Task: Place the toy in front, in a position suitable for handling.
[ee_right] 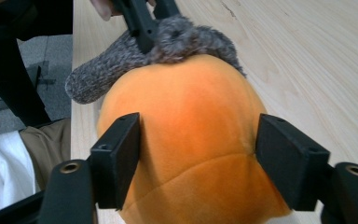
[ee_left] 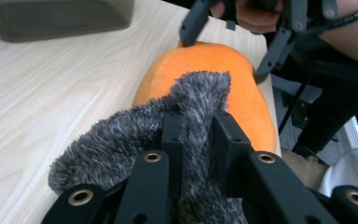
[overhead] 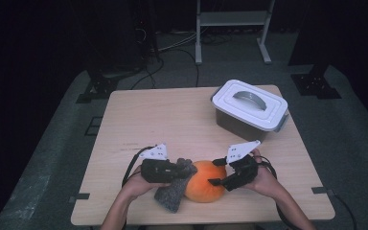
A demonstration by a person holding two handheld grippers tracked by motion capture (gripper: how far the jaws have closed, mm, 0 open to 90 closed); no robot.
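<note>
Clamped on a fold of the fuzzy grey knitted sock (ee_left: 121,144), the left gripper (overhead: 172,170) pinches the fabric tight between its jaws. That sock drapes against the left side of the round orange plush pumpkin (overhead: 205,181), its open end lying over the pumpkin's top, its toe end trailing toward the near table edge. The right gripper (overhead: 219,175) stands wide, its jaws straddling the pumpkin's other flank; in the right gripper view the pads (ee_right: 121,154) sit at the plush with no clear squeeze, so I read it as released around the toy rather than holding it.

The pumpkin looks soft, seamed and smooth, lying near the front edge of the pale wooden table (overhead: 163,120). With nothing pinning it, a pull on the sock could drag the toy sideways or roll it toward the near edge. The fuzzy pile may also slip out of the narrow pinch if tugged hard.

Farther back on the right stands a grey plastic box with a white handled lid (overhead: 249,109), well apart.
</note>
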